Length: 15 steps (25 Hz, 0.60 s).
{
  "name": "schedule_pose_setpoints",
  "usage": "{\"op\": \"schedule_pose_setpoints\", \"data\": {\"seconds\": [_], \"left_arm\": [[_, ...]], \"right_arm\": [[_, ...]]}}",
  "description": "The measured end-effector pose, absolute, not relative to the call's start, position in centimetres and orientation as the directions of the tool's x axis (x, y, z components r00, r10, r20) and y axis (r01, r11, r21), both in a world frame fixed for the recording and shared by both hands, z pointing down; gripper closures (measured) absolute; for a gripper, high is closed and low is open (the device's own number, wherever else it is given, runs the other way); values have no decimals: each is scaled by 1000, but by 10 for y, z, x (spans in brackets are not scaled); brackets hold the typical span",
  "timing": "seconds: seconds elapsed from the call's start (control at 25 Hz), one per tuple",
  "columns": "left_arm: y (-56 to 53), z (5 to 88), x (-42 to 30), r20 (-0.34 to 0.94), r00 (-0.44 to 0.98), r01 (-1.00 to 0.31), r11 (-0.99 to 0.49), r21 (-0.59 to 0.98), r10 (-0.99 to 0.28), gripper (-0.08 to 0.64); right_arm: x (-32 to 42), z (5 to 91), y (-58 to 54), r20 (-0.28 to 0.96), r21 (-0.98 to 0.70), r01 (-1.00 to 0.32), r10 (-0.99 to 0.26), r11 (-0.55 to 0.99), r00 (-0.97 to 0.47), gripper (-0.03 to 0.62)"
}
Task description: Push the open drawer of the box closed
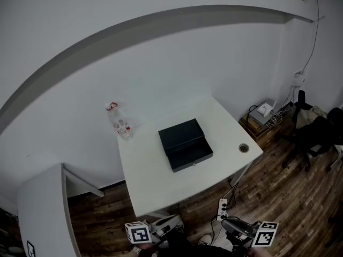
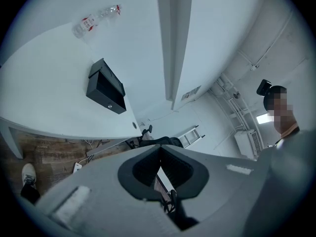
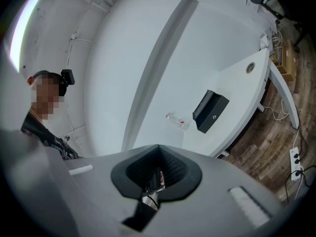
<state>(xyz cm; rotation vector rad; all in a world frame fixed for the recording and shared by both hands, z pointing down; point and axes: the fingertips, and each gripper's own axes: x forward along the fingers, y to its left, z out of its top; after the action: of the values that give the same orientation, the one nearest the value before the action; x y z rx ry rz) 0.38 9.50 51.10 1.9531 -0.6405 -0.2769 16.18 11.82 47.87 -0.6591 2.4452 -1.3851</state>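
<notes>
Head view: the white table (image 1: 155, 181) is being shown with the black box (image 1: 181, 134) at its middle, its drawer (image 1: 192, 157) pulled toward the near edge. The left gripper (image 2: 159, 154) and right gripper (image 3: 158, 157) are being held closed, empty, well apart from it. A square push on the drawer front is advised. Closed jaws are being shown only in the gripper views.

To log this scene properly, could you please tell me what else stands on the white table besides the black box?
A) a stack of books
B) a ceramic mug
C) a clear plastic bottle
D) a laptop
C: a clear plastic bottle stands at the far left corner of the table, apart from the black box; no mug, laptop or books show there.
</notes>
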Motion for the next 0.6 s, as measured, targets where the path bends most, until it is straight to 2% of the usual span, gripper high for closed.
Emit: {"op": "schedule_pose_setpoints", "data": {"seconds": [0.28, 0.6], "left_arm": [[42, 516, -23, 107, 800, -354, -321, 879, -590, 560], [-61, 530, -74, 176, 719, -459, -270, 847, -672, 560]], "right_arm": [[182, 479, 105, -7, -857, -298, -587, 420, -809, 588], [192, 483, 81, 19, -859, -358, -676, 366, -737, 588]]}}
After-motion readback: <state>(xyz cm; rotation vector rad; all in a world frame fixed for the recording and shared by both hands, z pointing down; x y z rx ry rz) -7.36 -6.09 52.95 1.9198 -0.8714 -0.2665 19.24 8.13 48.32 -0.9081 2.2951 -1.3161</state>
